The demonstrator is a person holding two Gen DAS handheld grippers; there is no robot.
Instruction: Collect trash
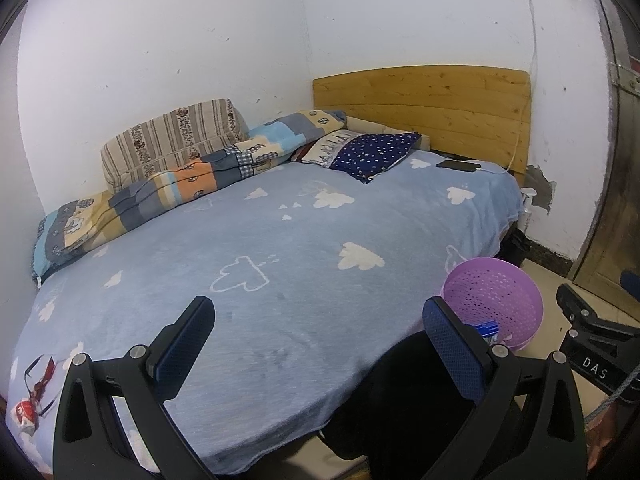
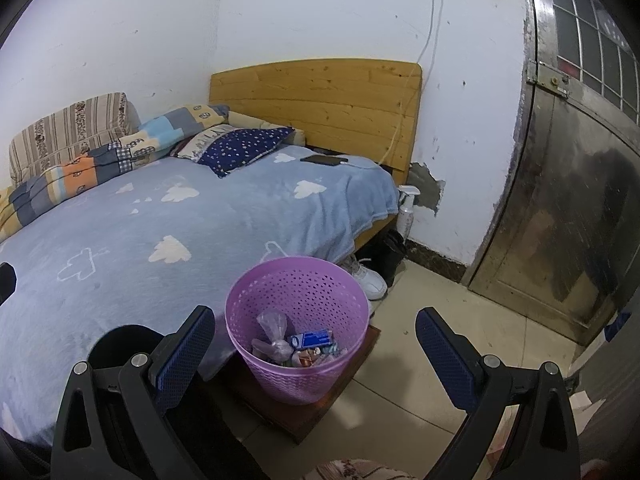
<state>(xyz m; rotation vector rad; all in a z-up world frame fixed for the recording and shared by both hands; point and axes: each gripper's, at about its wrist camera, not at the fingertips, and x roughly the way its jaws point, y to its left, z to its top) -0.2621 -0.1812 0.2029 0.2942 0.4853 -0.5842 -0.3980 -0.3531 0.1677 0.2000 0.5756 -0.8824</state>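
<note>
A purple perforated basket (image 2: 297, 344) stands on a low dark wooden stool (image 2: 304, 412) beside the bed, holding several wrappers, a clear plastic bag and a blue packet (image 2: 310, 339). In the left wrist view the purple basket (image 1: 494, 302) appears past the bed's right corner. A red-and-white crumpled wrapper (image 1: 25, 412) lies on the blue bedspread at the lower left. My left gripper (image 1: 316, 344) is open above the bed's near edge, holding nothing. Just before the basket, my right gripper (image 2: 314, 348) hangs open and empty.
The bed (image 1: 260, 248) has a blue cloud-print spread, a folded quilt (image 1: 160, 184) and pillows at the far side, and a phone (image 1: 458, 165) on a charging cable. A spray bottle (image 2: 406, 210), white shoes (image 2: 366, 276) and a metal door (image 2: 568, 200) stand to the right.
</note>
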